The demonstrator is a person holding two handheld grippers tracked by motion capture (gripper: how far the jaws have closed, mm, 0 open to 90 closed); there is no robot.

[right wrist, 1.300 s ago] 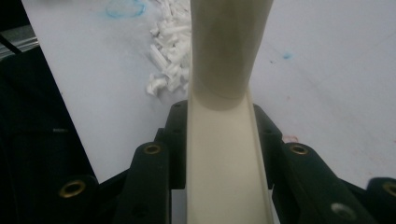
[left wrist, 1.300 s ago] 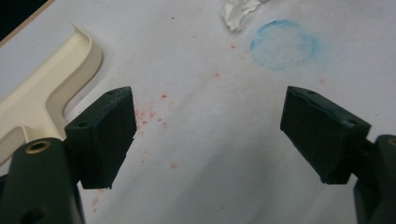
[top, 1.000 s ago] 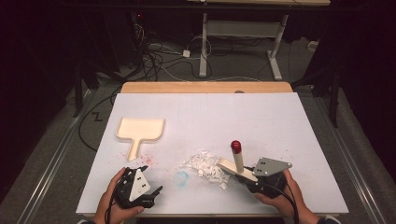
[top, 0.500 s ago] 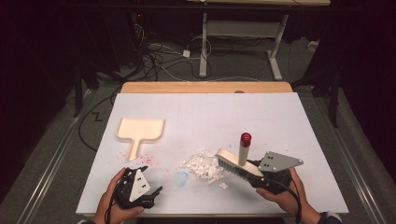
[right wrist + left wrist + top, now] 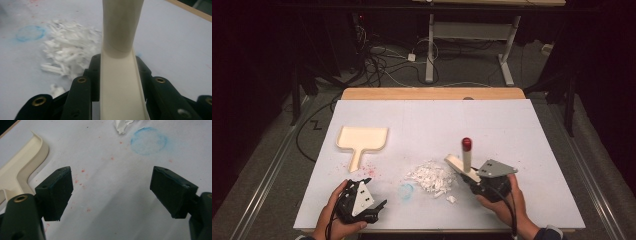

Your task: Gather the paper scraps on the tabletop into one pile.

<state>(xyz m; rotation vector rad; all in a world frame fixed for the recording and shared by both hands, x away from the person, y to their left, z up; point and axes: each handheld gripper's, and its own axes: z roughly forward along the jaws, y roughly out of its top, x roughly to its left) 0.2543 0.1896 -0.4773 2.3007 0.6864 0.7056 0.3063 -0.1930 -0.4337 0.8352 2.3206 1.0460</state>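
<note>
Here, table: a white sheet [image 5: 492,130] covers the top, with a bare wooden strip [image 5: 432,93] along the far edge.
Left gripper: the left gripper [image 5: 360,201] sits at the near left edge of the sheet, held in the person's left hand [image 5: 333,212]; in the left gripper view its 2 jaws stand wide apart with nothing between them, only bare sheet.
Right gripper: the right gripper [image 5: 486,181] is at the near right, held in the right hand [image 5: 504,202]; its jaws are clenched on the cream base of the brush [image 5: 121,82], 1 jaw on each side.
Brush: the brush [image 5: 464,159] stands with its handle upright and its red tip [image 5: 467,144] at the top; its flat cream head reaches left toward the scraps and ends just beside them.
Scraps: a heap of white scraps [image 5: 432,178] lies in the near middle of the sheet, between the 2 grippers; 1 loose piece [image 5: 451,199] lies just in front of the heap.
Dustpan: a cream dustpan [image 5: 361,141] lies flat on the left of the sheet, handle pointing toward the person, well apart from the heap; its edge shows at the left in the left gripper view [image 5: 22,167].
Marks: a faint blue ring [image 5: 406,190] is drawn just left of the heap, and red specks [image 5: 371,171] dot the sheet near the dustpan handle.
Floor: cables [image 5: 377,60] lie on the dark floor beyond the table.
</note>
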